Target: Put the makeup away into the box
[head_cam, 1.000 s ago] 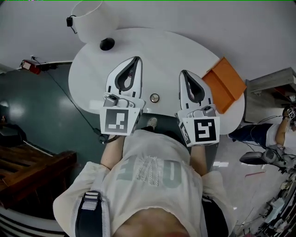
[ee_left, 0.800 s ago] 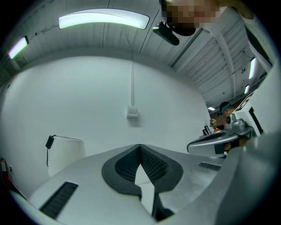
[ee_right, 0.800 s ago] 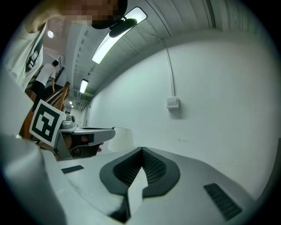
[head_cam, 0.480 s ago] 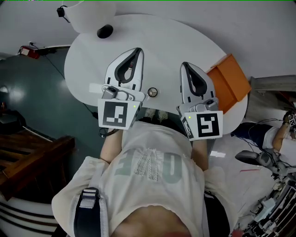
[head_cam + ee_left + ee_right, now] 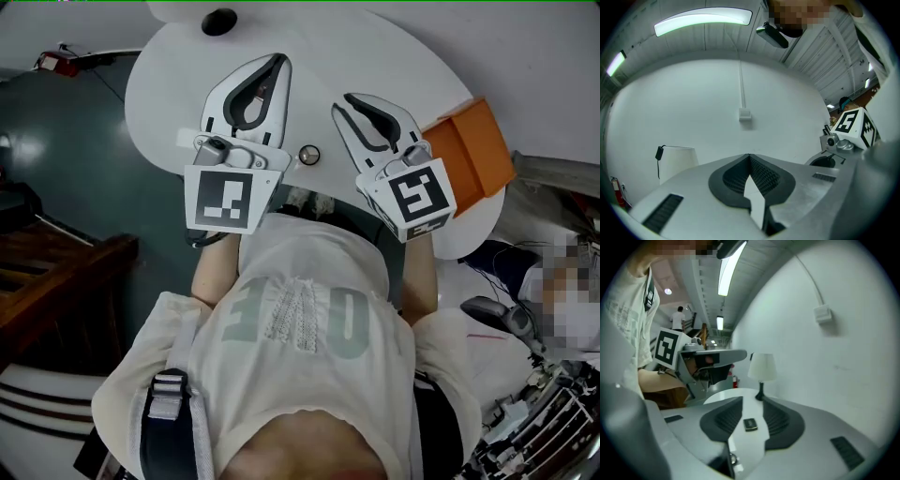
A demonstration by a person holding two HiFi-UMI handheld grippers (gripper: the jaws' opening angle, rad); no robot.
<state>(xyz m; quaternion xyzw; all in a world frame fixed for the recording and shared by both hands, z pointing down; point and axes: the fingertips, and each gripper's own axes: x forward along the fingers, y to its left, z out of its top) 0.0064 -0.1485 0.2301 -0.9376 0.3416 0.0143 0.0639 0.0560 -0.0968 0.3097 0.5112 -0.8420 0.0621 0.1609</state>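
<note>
Makeup: small round piece (image 5: 308, 155) on white table (image 5: 169, 84), near its front edge, between the grippers; small dark item (image 5: 750, 424), perhaps makeup too, on table beyond right jaws' gap.
Box: orange box (image 5: 473, 159) at table's right edge.
Left gripper (image 5: 279, 61): closed, empty.
Right gripper (image 5: 342, 100): jaws opening slightly, gripping nothing.

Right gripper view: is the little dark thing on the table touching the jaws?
Apart. The right gripper view shows bare white table on both sides of the little dark thing, between the right gripper's opening jaws.

One left hand-held gripper (image 5: 278, 61), one right hand-held gripper (image 5: 342, 101), one table (image 5: 178, 84), one orange box (image 5: 473, 155), one lamp (image 5: 761, 366), one makeup piece (image 5: 308, 155).
</note>
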